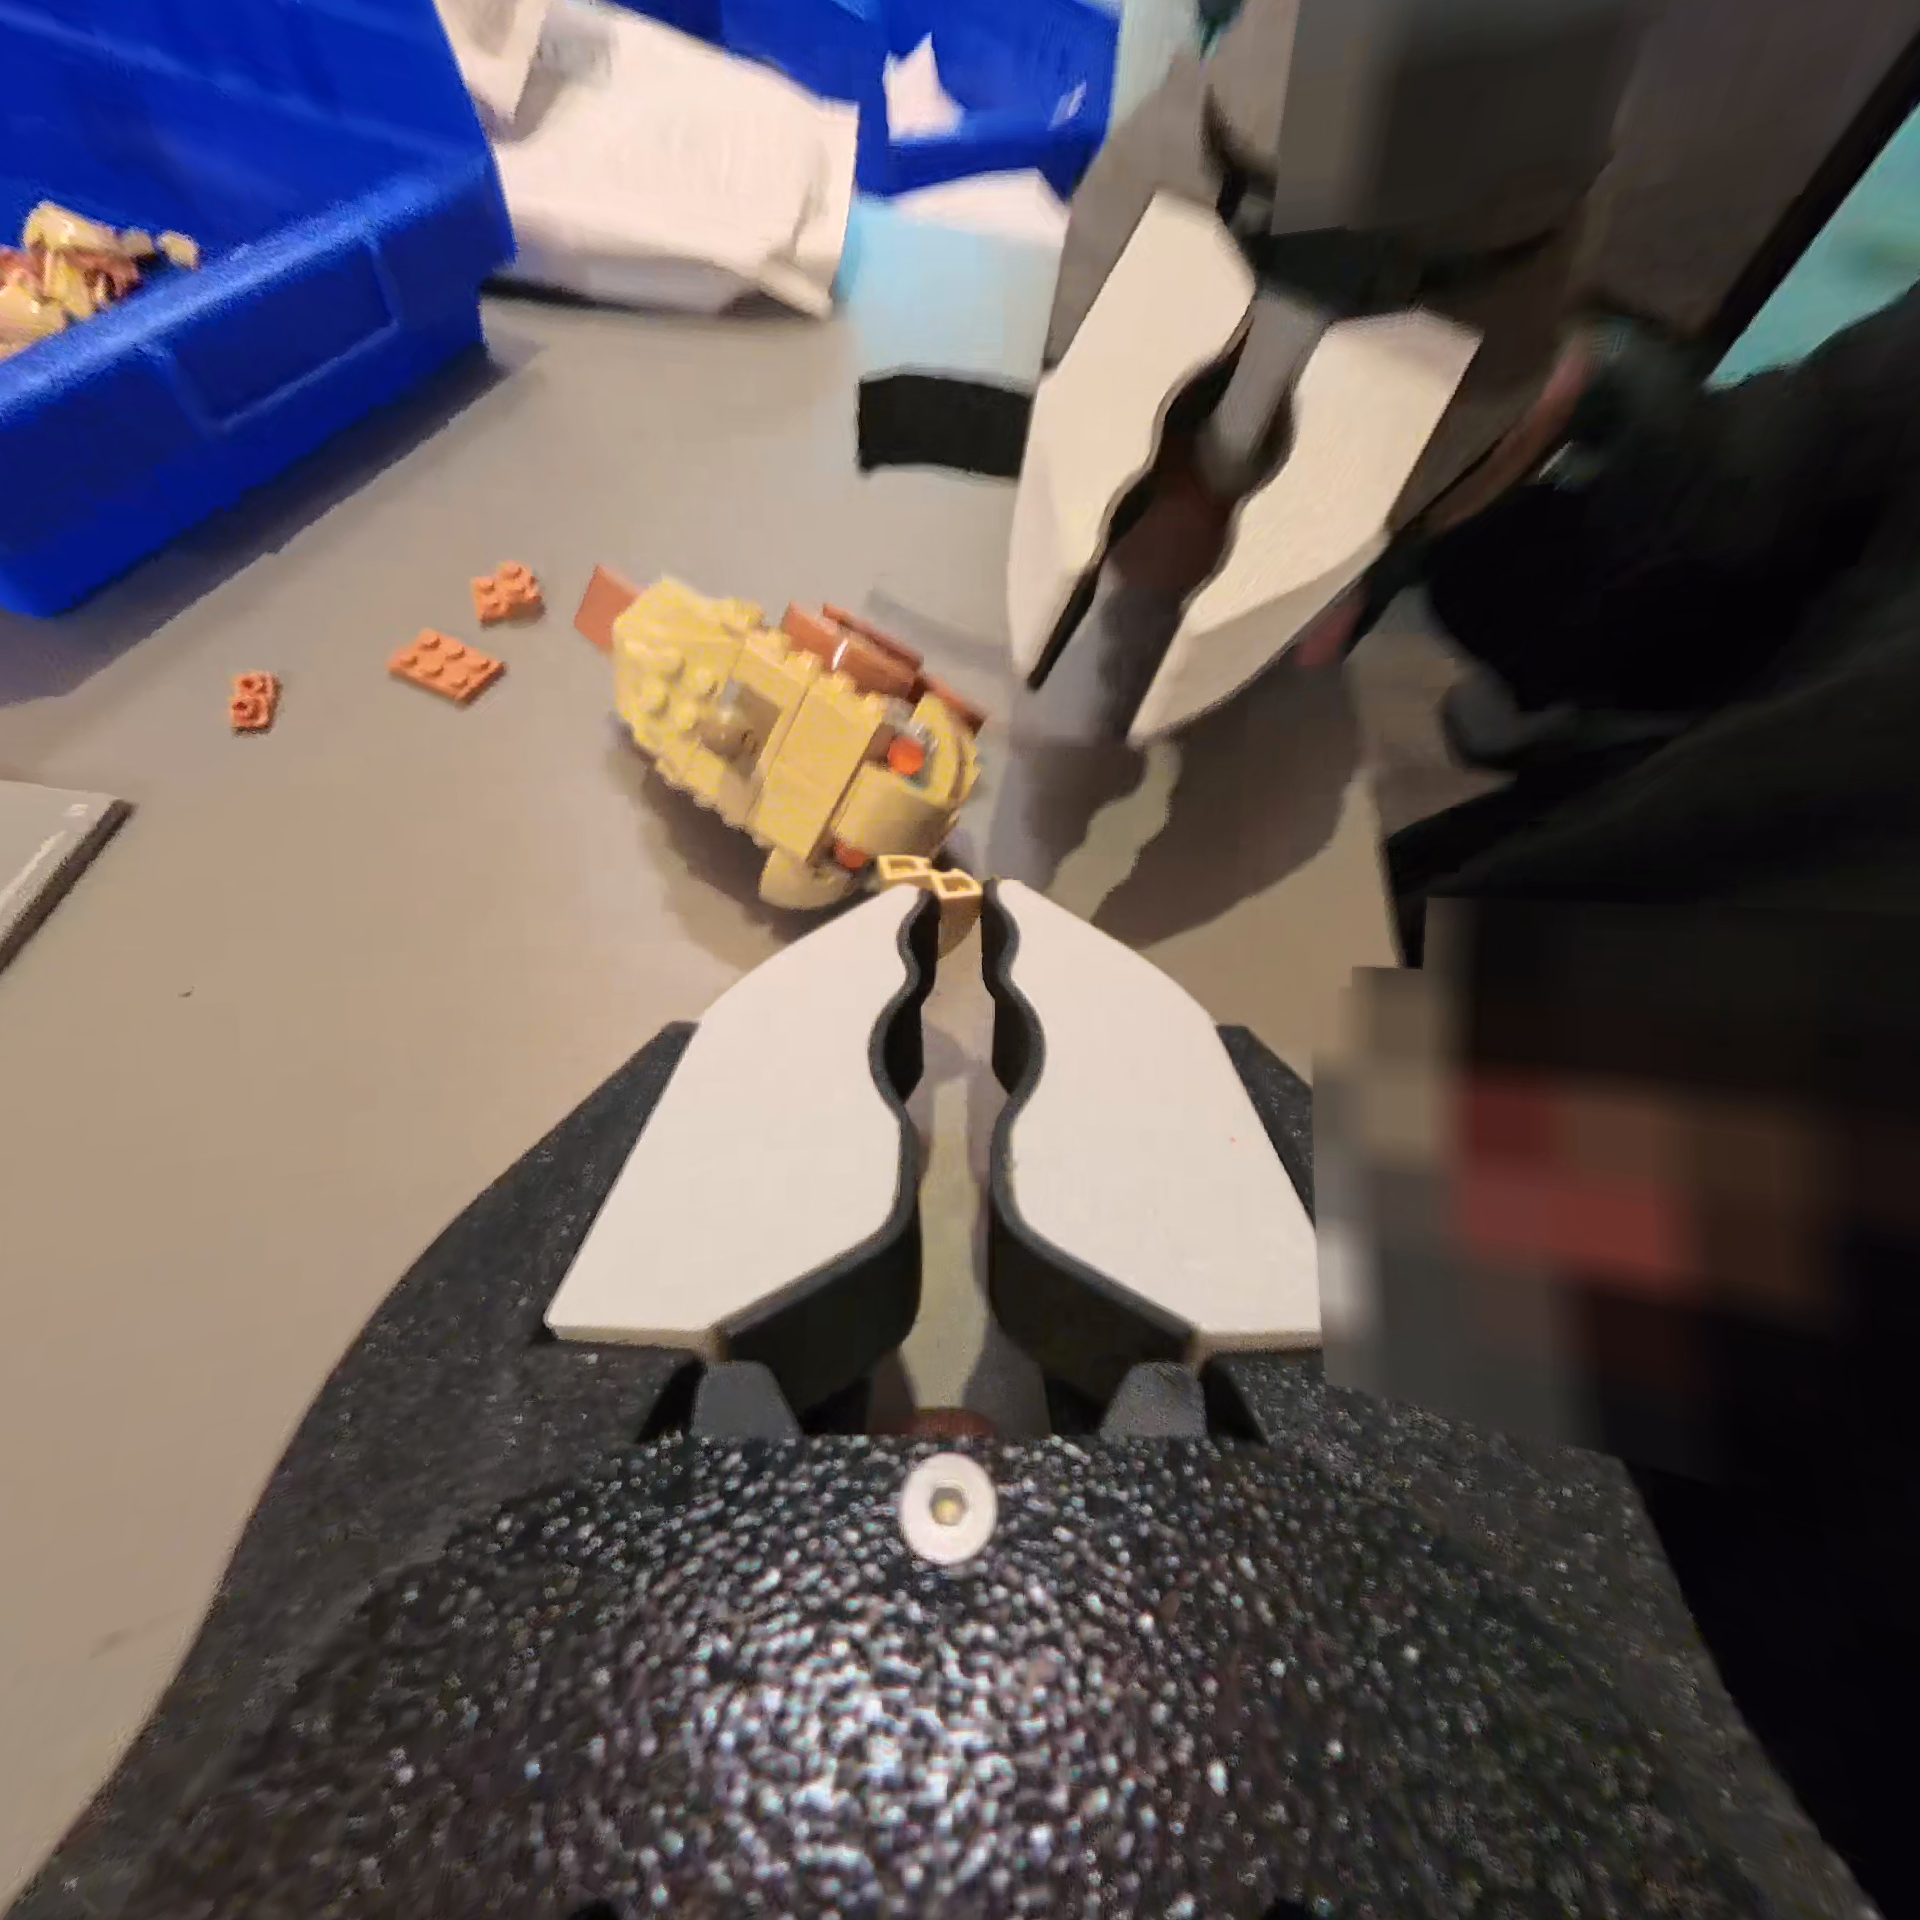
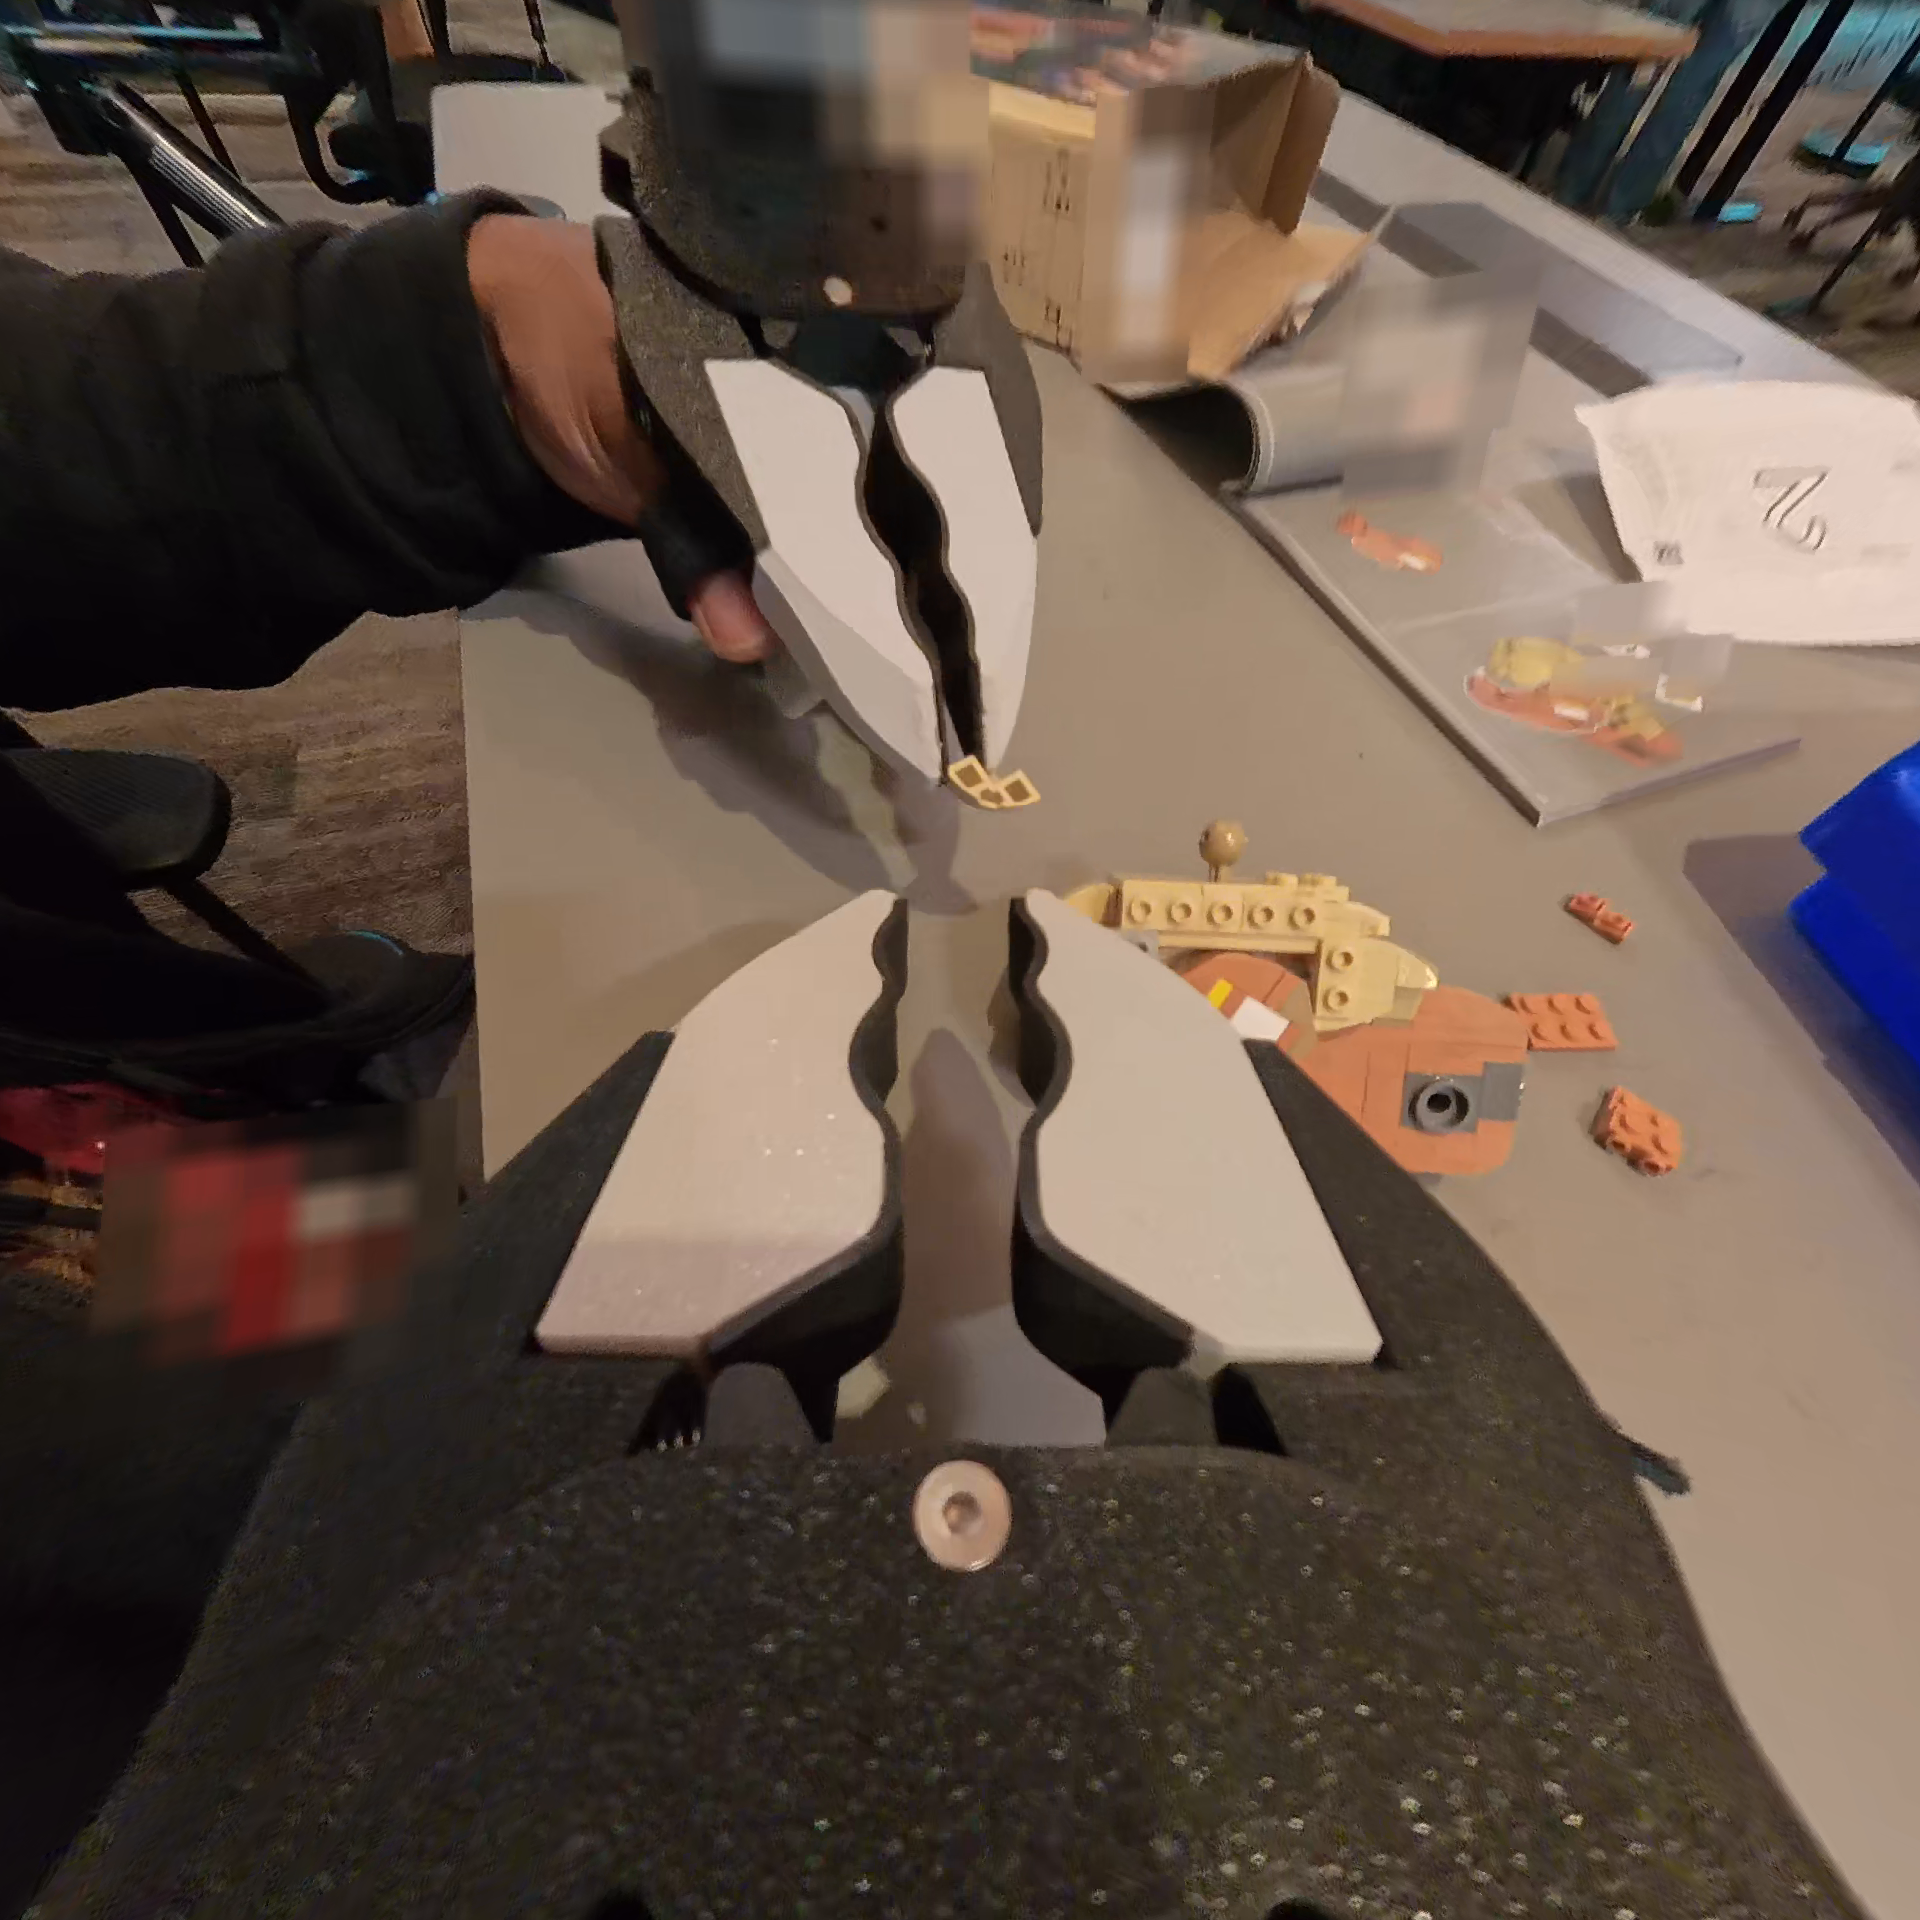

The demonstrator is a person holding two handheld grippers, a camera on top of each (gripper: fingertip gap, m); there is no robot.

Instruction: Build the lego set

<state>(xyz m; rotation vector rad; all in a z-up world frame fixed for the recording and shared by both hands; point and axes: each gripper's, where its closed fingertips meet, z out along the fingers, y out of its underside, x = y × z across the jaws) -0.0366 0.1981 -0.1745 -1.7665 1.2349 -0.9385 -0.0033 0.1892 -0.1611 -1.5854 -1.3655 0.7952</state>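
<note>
A partly built tan and brown lego model [image 1: 790, 727] lies on its side on the grey table [image 1: 364, 987]. It also shows in the right wrist view [image 2: 1299, 987]. My left gripper [image 1: 951, 904] is shut on a small tan lego piece [image 1: 940, 891] and holds it just in front of the model. In the right wrist view the left gripper [image 2: 971, 753] holds the tan piece [image 2: 992, 784] above the table. My right gripper [image 2: 956, 909] is open and empty, just left of the model. It hangs to the right of the model in the left wrist view [image 1: 1091, 707].
Three loose orange-brown plates [image 1: 447, 665] [image 2: 1564, 1020] lie beside the model. A blue bin [image 1: 208, 364] [image 2: 1860, 883] holds more pieces. An open instruction booklet [image 2: 1507, 665], a white paper bag [image 2: 1766, 509] and a cardboard box [image 2: 1143, 208] sit farther back. A person's sleeve [image 2: 260, 436] is at left. The tips of one gripper are about 5 cm away from the tips of the other.
</note>
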